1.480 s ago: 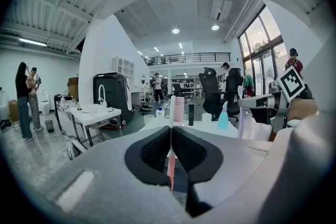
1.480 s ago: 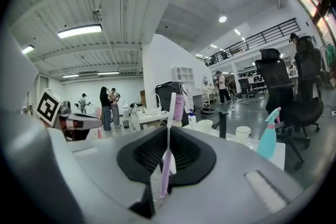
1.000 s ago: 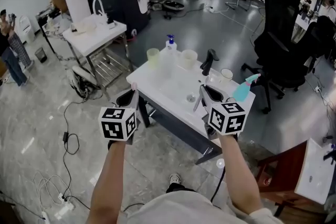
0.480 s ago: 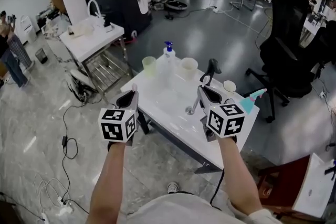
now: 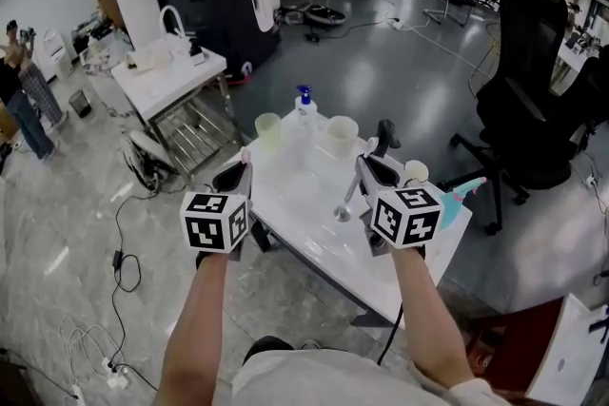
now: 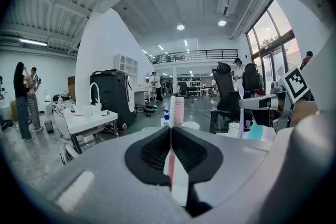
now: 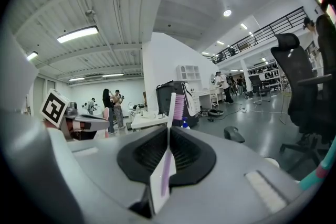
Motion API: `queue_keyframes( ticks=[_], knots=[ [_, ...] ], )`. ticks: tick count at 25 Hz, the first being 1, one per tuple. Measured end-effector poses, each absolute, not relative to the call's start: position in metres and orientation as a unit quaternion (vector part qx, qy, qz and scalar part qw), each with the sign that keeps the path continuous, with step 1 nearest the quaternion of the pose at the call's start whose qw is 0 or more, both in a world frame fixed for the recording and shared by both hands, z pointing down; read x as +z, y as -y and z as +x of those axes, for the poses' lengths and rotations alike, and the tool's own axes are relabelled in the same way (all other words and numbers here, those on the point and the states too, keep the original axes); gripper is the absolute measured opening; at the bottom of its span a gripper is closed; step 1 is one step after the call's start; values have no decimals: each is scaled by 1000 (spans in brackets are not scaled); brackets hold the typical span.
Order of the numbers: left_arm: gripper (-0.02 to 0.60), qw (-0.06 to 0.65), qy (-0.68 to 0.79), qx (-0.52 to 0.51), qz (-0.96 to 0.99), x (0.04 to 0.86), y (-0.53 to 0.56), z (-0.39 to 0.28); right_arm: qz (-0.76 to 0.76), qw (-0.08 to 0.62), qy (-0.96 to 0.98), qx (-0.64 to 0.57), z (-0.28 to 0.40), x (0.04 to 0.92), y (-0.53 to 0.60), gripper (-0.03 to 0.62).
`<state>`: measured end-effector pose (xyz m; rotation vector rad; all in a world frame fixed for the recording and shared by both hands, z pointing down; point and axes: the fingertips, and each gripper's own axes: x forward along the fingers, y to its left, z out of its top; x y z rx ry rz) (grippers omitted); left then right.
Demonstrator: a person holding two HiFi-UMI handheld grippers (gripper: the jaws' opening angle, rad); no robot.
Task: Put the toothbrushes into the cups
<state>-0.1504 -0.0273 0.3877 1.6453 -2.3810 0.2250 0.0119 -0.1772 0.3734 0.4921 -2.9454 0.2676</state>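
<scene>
1. Grip comes first. My left hand-held gripper is clamped narrow on a pink toothbrush, whose bristle head stands up above the jaws. My right hand-held gripper is pinched the same way on a purple toothbrush. Each handle sits in the seam between the pads, so I judge that neither needs regripping.
2. Both brushes are in the air near the front edge of the white tabletop, and neither is over a cup yet.
3. As I read it, the step in hand is carrying each brush out over its cup. The pale green cup stands ahead of my left gripper and the white cup ahead of my right. A blue-pump soap bottle stands between them, slightly farther back.
4. To do it well, I would come in above each rim, keep the brush upright and lower the handle end into the mouth. I would let go only once it is inside, since a light cup may tip if its rim is knocked.
5. On the right I must stay clear of the black faucet and the small cup beside it.
</scene>
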Motion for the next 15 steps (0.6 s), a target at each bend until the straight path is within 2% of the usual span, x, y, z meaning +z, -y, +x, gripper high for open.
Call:
queue_keyframes(
  ticks=[15],
  knots=[
    [15,116,805,71,577,398,64,-193,180,75,977,89,-23,387,200,17]
  ],
)
